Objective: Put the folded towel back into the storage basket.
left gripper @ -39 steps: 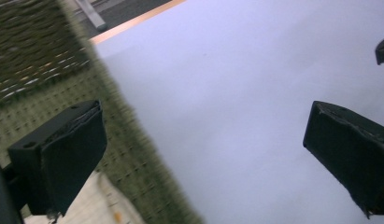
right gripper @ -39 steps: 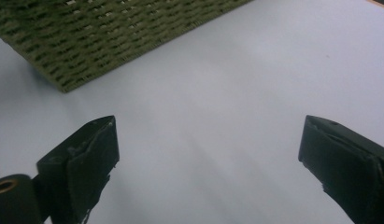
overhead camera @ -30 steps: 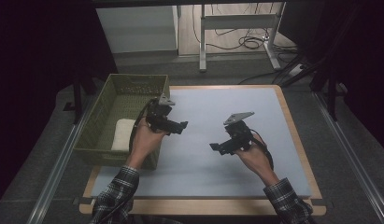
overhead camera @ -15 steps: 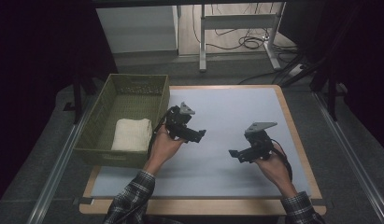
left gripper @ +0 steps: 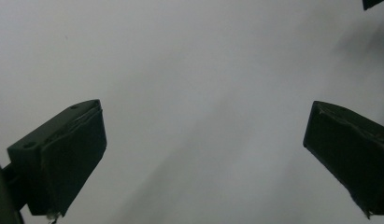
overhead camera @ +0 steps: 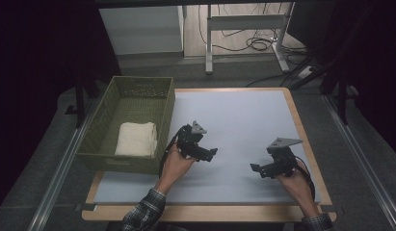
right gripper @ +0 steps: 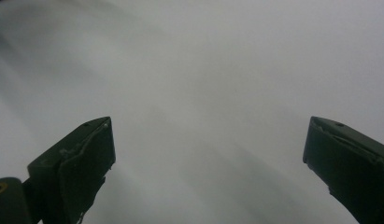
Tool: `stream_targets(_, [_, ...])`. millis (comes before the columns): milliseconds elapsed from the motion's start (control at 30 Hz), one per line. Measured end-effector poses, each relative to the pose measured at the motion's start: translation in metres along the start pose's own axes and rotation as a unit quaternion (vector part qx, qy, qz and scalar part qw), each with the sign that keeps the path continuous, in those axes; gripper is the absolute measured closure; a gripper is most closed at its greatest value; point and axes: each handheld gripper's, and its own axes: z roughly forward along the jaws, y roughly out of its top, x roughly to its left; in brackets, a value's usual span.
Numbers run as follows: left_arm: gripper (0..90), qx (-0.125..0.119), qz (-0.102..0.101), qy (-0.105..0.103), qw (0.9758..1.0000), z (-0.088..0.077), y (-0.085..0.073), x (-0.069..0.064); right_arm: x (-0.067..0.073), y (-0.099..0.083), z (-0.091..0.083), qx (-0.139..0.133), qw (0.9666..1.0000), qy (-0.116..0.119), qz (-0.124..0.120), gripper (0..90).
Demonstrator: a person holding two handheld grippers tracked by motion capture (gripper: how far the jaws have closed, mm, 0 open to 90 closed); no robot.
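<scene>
- Left gripper (overhead camera: 208, 155): you hold it over the pale table top (overhead camera: 244, 115), just right of the basket (overhead camera: 99, 139); jaws wide apart, nothing between them.
- Right gripper (overhead camera: 256, 168): you hold it near the table's right edge, well apart from the left one; jaws wide apart, holding nothing.
- Gripper views: each gives you its own two black jaws against bare grey surface; the high view alone gives you the basket and the room.
- Cloth (overhead camera: 136, 138): white, folded, lying in the near half of the green basket at the table's left.
- Room: dark surround, grey floor, cables (overhead camera: 253, 44) and a metal frame beyond the table.
- Change: your left gripper has moved right, away from the basket; your right gripper has moved right and nearer you.
</scene>
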Motion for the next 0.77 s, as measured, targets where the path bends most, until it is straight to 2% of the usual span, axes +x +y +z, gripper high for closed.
stream_targets(33, [0.0,0.004,-0.001,0.0,1.0,0.003,-0.009,-0.002,-0.001,-0.006,0.0,0.002,1.0,-0.002,-0.001,2.3])
stream_targets(67, [0.0,0.004,-0.001,0.0,1.0,0.003,-0.009,-0.002,-0.001,-0.006,0.0,0.002,1.0,-0.002,-0.001,2.3])
stream_targets(333, [0.0,0.025,-0.007,0.008,0.9996,0.01,-0.046,-0.007,-0.004,-0.03,0.007,0.023,0.9997,-0.01,-0.006,2.1])
stream_targets(433, [0.0,0.036,-0.009,0.013,0.9992,0.013,-0.058,-0.007,-0.003,-0.034,0.008,0.015,0.9997,-0.015,-0.015,1.9])
stream_targets(500, [0.0,0.033,-0.012,0.019,0.9992,0.013,-0.06,-0.007,0.001,-0.035,0.009,0.018,0.999,-0.028,-0.029,1.8])
stream_targets(767, [0.0,0.037,-0.015,0.02,0.999,0.014,-0.061,-0.007,0.001,-0.036,0.009,0.017,0.999,-0.029,-0.028,1.8])
